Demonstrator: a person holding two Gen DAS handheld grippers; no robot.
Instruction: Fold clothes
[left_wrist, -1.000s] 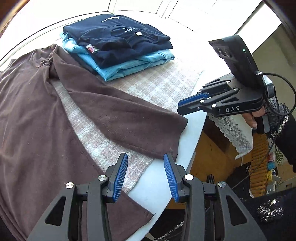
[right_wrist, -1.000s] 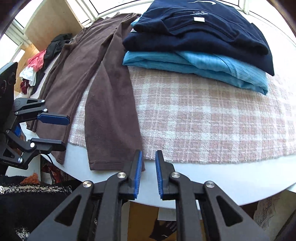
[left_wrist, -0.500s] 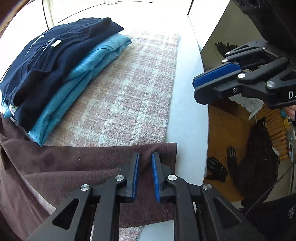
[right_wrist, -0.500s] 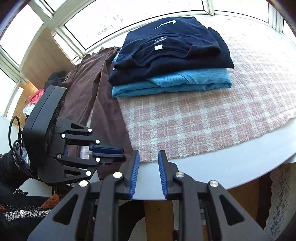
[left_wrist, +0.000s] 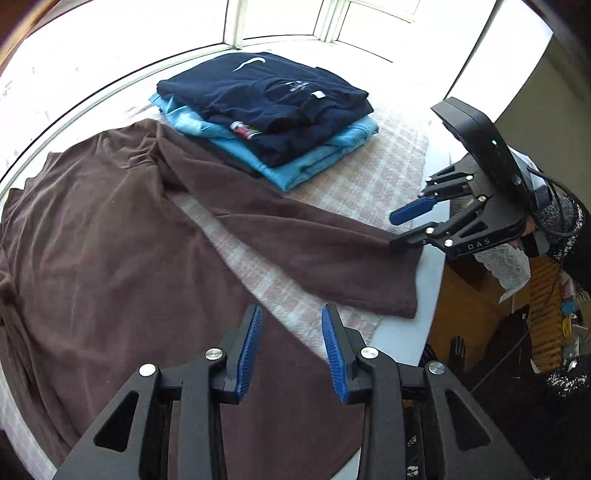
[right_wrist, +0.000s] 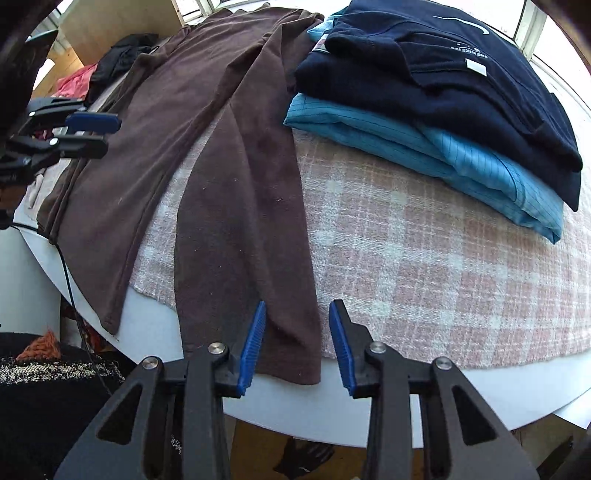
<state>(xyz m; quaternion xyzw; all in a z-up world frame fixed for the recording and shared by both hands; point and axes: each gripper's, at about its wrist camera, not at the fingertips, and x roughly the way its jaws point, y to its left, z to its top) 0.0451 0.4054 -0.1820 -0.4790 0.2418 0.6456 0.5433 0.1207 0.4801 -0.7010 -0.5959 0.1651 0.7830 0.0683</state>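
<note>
**Left wrist view: both sets of fingers standing apart over the brown garment**

Left wrist view is showing the left gripper (left_wrist: 291, 350) hanging over the brown long-sleeved top (left_wrist: 110, 258), its blue fingers (left_wrist: 249, 354) standing apart with nothing pinched; its jaws have just been opening. Below and to the left of these fingers the body of the top is lying spread on the counter (left_wrist: 430, 295), which is carrying a pink checked cloth (left_wrist: 369, 177). One sleeve (left_wrist: 314, 251) is running from beyond the fingers off to their right, ending near the counter edge. Farther ahead of the fingers a navy folded shirt (left_wrist: 266, 96) is sitting on top of a light blue folded garment (left_wrist: 314, 162).

To the right of the left fingers, the right gripper (left_wrist: 406, 229) is reaching toward the sleeve's end, its lower finger at the cuff corner; whether it is touching the fabric cannot be told. In the right wrist view the right gripper's fingers (right_wrist: 251, 339) are standing apart, with the sleeve's cuff (right_wrist: 288, 354) lying between and just beneath them, unclamped. The folded stack is sitting ahead and to the right of those fingers.
</note>
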